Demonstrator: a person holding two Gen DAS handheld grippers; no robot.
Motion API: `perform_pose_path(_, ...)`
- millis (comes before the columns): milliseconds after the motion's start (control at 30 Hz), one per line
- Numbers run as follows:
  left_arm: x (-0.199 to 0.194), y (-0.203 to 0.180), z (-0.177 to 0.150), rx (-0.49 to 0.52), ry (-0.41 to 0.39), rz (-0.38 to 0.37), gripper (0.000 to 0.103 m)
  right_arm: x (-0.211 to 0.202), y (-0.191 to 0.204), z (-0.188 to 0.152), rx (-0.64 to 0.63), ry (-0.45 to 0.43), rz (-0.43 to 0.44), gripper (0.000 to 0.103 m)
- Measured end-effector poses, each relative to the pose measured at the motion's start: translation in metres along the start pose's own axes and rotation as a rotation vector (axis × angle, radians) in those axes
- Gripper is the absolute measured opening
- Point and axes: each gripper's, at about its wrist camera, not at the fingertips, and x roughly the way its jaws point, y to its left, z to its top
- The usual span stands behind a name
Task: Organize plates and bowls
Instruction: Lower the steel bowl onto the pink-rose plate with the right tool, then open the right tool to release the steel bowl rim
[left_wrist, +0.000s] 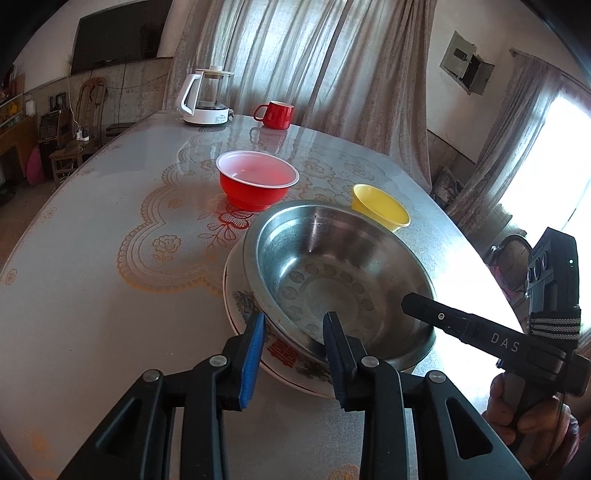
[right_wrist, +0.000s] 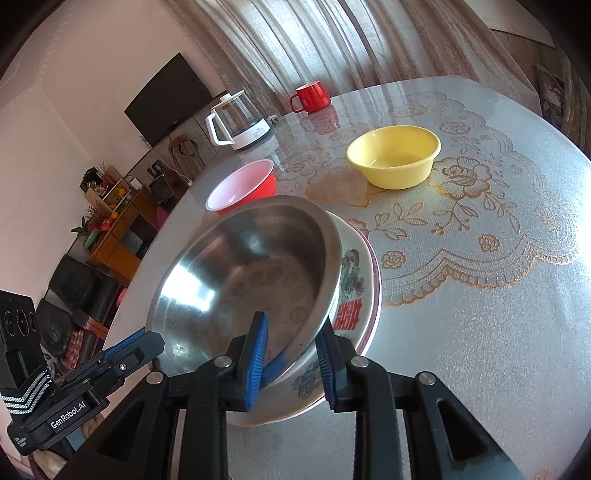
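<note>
A steel bowl (left_wrist: 332, 266) (right_wrist: 251, 273) sits on a white patterned plate (left_wrist: 280, 350) (right_wrist: 351, 295) with red characters. My left gripper (left_wrist: 293, 343) is open, its blue pads on either side of the near rims of bowl and plate. My right gripper (right_wrist: 291, 354) is open too, its pads straddling the rims of bowl and plate on their other side. It shows in the left wrist view (left_wrist: 417, 306) at the bowl's right edge. A red bowl (left_wrist: 256, 181) (right_wrist: 242, 188) and a yellow bowl (left_wrist: 380, 206) (right_wrist: 393, 155) stand farther back.
The round table (left_wrist: 92, 277) (right_wrist: 480, 332) has a lace-pattern cover. A white glass kettle (left_wrist: 205, 98) (right_wrist: 238, 120) and a red mug (left_wrist: 275, 114) (right_wrist: 310, 96) stand at the far edge by the curtain.
</note>
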Motion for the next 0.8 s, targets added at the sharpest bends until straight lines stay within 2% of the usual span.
perform_pose_path(367, -0.003, 0.005, 0.001, -0.016, -0.01, 0.011, 0.032, -0.006, -0.005, -0.001, 0.01, -0.004, 0.014, 0.032)
perform_pose_path(800, -0.006, 0.017, 0.005, -0.035, -0.019, 0.038, 0.034, -0.02, -0.023, 0.003, 0.082, -0.033, 0.023, 0.036)
